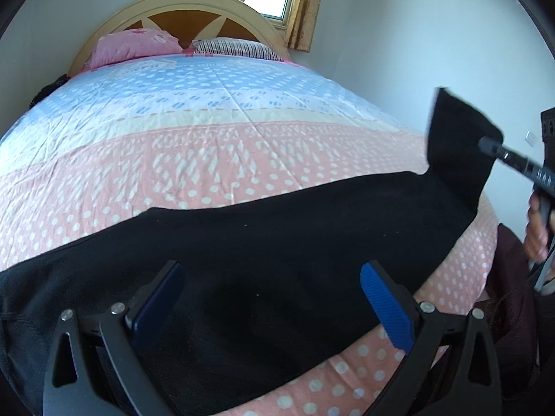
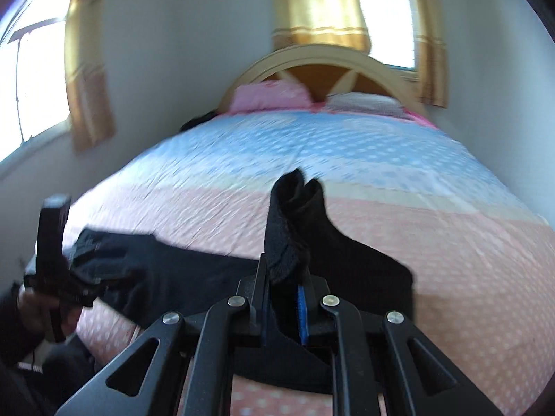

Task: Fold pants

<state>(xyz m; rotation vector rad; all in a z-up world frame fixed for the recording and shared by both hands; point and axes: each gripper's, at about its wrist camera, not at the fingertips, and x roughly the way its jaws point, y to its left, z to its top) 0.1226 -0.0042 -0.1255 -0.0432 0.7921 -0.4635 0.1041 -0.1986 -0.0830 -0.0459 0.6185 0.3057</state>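
The black pants are lying stretched along the near edge of the bed, their long axis running crosswise to the headboard, from the left gripper's side over to the right one's. The left gripper is hovering over the wide part of the garment with its jaws spread, blue pads clear of the cloth and nothing between them. The right gripper is holding its jaws pressed together on the leg end of the pants, and that end is standing up off the bedspread in a bunched tuft just past the fingertips; in the left wrist view the same end is rising as a dark flap at the right edge of the bed, with the person's hand gripping the handle below it.

So the lifted end is belonging to the right hand, and the rest of the garment is lying away to that hand's left, toward the left gripper. Judging from this, the fold is turning on carrying the raised end along the pants' own length, over toward the end under the left jaws, while that end is staying flat on the bed.

No brand, label or readable writing is showing on the pants; faint marks on the right gripper's body are too small to read
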